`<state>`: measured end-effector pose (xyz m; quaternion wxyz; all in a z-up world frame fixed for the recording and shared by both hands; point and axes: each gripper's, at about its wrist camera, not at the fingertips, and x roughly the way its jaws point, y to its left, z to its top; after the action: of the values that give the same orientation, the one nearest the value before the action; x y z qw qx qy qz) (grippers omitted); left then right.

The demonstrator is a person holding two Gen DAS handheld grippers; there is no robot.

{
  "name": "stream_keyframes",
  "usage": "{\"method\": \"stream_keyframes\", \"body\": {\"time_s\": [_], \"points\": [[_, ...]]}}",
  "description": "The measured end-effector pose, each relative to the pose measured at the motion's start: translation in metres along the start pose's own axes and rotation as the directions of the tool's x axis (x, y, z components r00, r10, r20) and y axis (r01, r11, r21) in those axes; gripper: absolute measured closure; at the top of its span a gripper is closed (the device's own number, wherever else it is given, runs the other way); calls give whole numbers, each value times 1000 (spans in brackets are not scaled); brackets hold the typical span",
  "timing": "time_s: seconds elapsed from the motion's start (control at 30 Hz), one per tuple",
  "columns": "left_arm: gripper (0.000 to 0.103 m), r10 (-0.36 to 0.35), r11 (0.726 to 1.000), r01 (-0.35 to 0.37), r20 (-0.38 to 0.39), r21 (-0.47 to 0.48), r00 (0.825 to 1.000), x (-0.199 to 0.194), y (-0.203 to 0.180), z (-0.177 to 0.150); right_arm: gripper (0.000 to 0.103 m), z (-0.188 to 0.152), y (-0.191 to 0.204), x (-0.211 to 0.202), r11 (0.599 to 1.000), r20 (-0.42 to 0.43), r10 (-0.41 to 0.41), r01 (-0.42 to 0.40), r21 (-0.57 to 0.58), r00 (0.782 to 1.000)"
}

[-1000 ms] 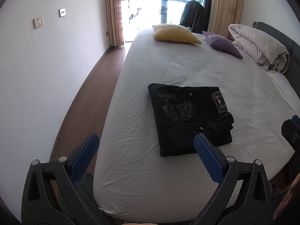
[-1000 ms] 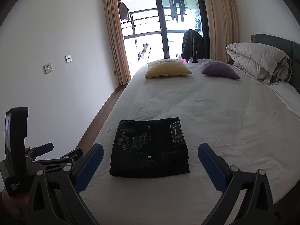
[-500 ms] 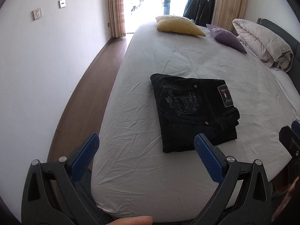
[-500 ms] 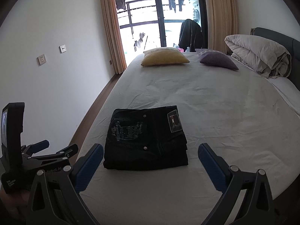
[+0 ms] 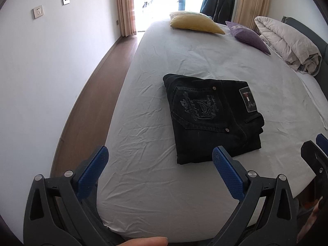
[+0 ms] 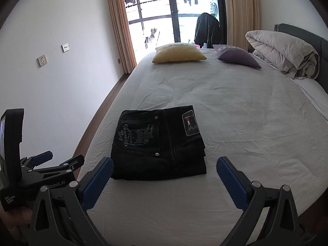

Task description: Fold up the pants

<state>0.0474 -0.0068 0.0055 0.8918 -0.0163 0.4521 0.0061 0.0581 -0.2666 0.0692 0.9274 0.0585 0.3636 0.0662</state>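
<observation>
Nearest, the left gripper (image 5: 160, 160) and right gripper (image 6: 164, 170) are hovering with jaws spread wide, holding nothing. Beyond them, the black pants (image 6: 158, 141) are lying as a compact folded rectangle near the bed's (image 6: 235, 102) front edge. The fold is probably finished; any tidying should be pressing edges flat, not regrasping. Pillows (image 6: 179, 52) are lying farthest.

Bare sheet is left all around the folded pants (image 6: 158, 143) on the bed (image 6: 235, 110). Beyond them, two cushions (image 6: 179, 53) and a rolled duvet (image 6: 284, 50) are found.
</observation>
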Motion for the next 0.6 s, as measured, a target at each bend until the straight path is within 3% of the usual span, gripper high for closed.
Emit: {"method": "stream_keyframes", "body": {"time_s": [0.6], "points": [[1, 4, 1000, -4, -17, -1, 1000, 8, 0, -3, 0, -5, 0, 9, 999, -44, -29, 30, 12, 999]]}}
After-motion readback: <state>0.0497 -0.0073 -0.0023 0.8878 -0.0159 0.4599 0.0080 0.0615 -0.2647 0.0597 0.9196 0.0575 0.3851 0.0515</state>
